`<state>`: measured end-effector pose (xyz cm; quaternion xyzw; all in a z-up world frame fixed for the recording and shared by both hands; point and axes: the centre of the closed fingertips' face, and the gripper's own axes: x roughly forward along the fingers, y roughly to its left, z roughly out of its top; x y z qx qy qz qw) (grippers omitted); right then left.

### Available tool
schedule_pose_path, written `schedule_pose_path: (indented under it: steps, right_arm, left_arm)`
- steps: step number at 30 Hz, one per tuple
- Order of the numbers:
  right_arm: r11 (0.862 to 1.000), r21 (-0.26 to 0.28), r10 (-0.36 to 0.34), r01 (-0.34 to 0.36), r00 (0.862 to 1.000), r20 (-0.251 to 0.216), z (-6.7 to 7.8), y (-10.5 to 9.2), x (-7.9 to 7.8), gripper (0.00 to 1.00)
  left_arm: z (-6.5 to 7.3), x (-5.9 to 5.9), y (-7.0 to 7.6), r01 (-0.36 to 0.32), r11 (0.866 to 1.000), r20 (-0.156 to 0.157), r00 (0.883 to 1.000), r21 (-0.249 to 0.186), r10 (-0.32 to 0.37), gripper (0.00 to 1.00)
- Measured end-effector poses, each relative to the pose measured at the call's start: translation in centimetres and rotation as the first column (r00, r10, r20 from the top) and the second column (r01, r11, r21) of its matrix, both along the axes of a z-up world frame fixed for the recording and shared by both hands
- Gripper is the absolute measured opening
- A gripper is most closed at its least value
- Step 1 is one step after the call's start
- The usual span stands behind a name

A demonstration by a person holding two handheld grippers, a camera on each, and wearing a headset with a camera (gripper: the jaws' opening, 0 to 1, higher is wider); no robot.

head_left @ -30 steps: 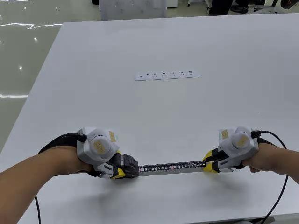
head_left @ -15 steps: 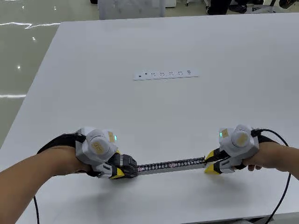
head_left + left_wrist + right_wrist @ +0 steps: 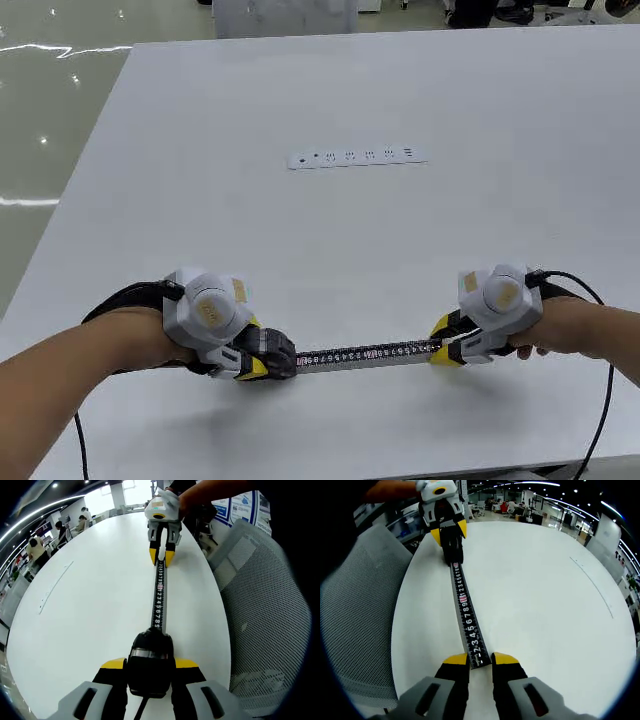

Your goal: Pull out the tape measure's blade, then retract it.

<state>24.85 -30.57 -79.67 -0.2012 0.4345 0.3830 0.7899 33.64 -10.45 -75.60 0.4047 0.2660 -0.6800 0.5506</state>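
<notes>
Blade (image 3: 365, 354) is lying stretched on the table (image 3: 400, 250), left gripper (image 3: 150, 664) clamping the tape measure case (image 3: 272, 352), right gripper (image 3: 480, 659) pinching its tip (thin hold). I'm guessing a slip sends it whipping back.

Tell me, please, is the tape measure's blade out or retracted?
Out: the numbered blade stretches from the case in the left gripper to the right gripper clamping its tip.

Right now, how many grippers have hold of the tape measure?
2. The left gripper clamps the black tape measure case at the near edge of the white table; the right gripper, to its right, pinches the tip of the extended black numbered blade.
</notes>
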Motion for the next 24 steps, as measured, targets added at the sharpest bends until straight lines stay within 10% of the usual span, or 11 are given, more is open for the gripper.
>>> schedule_pose_path:
  steps: [24]
  right_arm:
    - [0.999,-0.004,0.037,-0.037,0.999,0.003,0.0,-1.1,-1.1,0.13]
  left_arm:
    - [0.2,0.0,0.1,-0.011,1.000,-0.001,1.000,-0.003,0.011,0.30]
